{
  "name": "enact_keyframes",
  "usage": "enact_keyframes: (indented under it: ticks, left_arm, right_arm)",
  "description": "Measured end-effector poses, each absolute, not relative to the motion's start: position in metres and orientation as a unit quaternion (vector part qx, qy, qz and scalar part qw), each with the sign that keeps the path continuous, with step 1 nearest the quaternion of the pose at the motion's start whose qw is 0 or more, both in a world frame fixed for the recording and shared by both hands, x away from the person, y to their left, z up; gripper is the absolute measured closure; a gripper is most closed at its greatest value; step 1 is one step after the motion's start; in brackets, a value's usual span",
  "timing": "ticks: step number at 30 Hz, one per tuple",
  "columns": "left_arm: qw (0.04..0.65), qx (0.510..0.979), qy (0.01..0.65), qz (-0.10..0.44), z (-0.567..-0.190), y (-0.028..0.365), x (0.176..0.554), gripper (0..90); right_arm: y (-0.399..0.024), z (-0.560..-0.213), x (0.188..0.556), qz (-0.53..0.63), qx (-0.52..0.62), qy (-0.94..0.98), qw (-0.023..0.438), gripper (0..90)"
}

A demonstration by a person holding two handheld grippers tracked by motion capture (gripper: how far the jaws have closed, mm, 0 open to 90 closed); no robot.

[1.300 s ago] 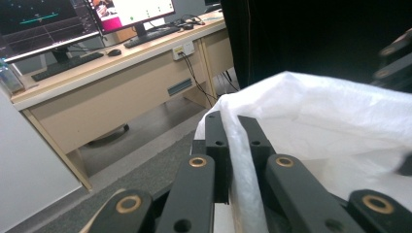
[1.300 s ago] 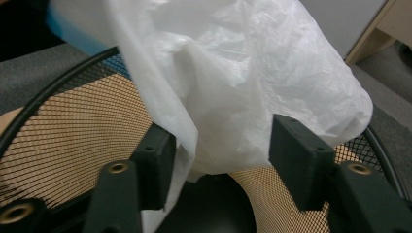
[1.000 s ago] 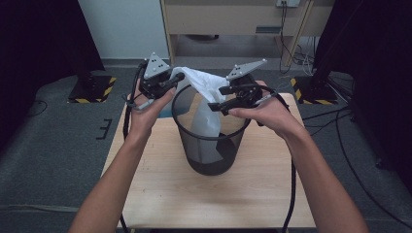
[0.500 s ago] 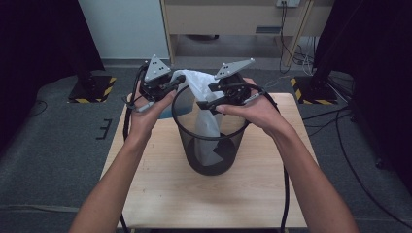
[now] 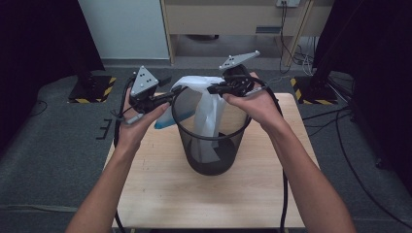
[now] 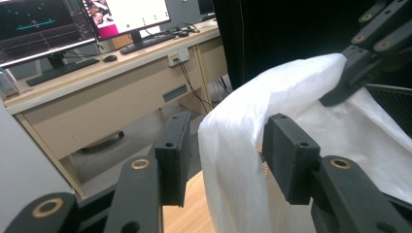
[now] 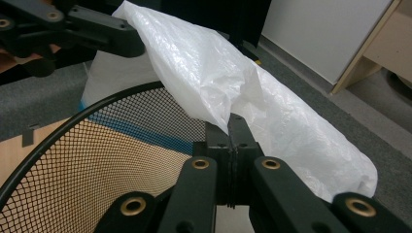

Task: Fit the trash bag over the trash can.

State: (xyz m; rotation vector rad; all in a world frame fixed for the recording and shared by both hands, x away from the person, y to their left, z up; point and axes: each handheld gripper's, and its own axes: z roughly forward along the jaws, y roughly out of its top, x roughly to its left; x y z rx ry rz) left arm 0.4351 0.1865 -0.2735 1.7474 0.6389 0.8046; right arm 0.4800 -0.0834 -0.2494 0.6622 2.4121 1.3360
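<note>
My arms are bare to above the elbow, no sleeves or gloves. Each tool is matte black: my left tool and right tool both carry a grey three-cornered plate dotted with small marks on top. Brass-coloured rivets sit in the linkage arms, small screws in the blocky pads. Black cables trail back from both.

Wooden table under both grippers, bare pale top. Grey carpet floor around it. Light wood desk beyond left gripper, carrying monitors, keyboard, mouse. Yellow-black striped stand foot left of left gripper, another right of right gripper. Loose cables on floor, right side.
</note>
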Motion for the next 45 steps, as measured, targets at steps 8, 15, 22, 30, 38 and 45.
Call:
enact_keyframes:
  ticks: [8,15,22,30,38,45]
  left_arm:
    - [0.550,0.712,0.267,0.347,-0.283,0.205,0.410,54.9]
    - [0.543,0.720,0.261,0.345,-0.300,0.214,0.396,54.0]
    - [0.532,0.728,0.274,0.334,-0.323,0.220,0.396,54.0]
    - [0.525,0.739,0.289,0.308,-0.348,0.227,0.402,55.6]
    - [0.522,0.737,0.295,0.311,-0.349,0.228,0.410,77.3]
    - [0.552,0.703,0.297,0.336,-0.319,0.237,0.413,86.8]
  right_arm:
    - [-0.086,-0.248,0.481,0.459,0.233,0.843,0.156,90.0]
    - [-0.087,-0.248,0.482,0.455,0.233,0.844,0.159,90.0]
    - [-0.089,-0.248,0.483,0.453,0.235,0.845,0.158,90.0]
    - [-0.092,-0.247,0.481,0.453,0.234,0.846,0.156,90.0]
    - [-0.095,-0.251,0.477,0.441,0.230,0.853,0.158,90.0]
    - [-0.098,-0.257,0.468,0.433,0.228,0.857,0.159,90.0]
